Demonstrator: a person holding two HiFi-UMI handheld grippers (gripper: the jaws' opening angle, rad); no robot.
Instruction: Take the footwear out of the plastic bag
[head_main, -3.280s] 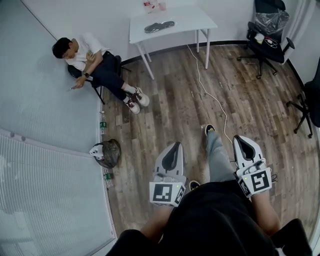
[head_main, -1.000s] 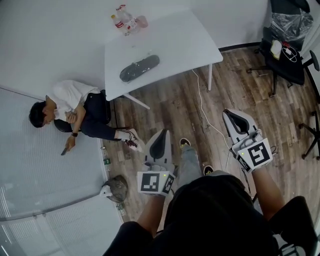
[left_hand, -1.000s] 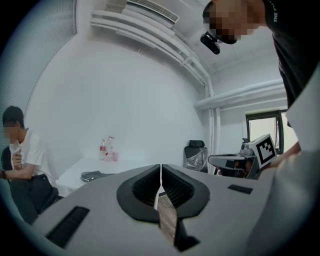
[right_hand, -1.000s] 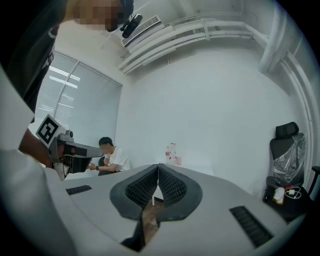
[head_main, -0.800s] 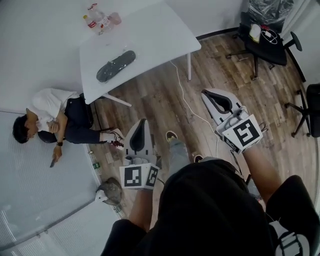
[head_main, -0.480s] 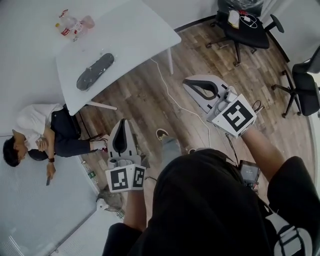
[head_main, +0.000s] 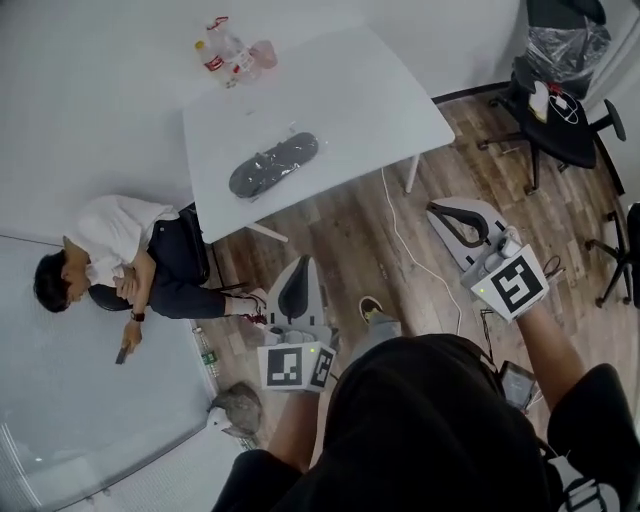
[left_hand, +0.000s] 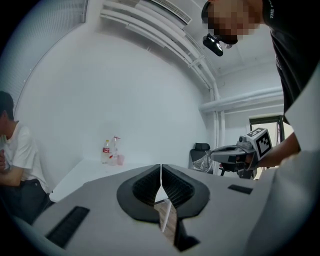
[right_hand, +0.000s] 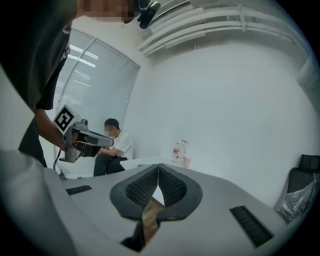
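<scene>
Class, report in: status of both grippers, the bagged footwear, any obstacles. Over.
Left gripper shut, empty; right gripper shut, empty. Bagged footwear on white table, untouched, both grippers short of it. Bottles at far corner, cable on floor; path looks open.

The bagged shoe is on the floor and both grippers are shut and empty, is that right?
Not quite: the head view shows the bagged shoe on the table, not the floor. The left gripper and right gripper are shut and empty.
</scene>
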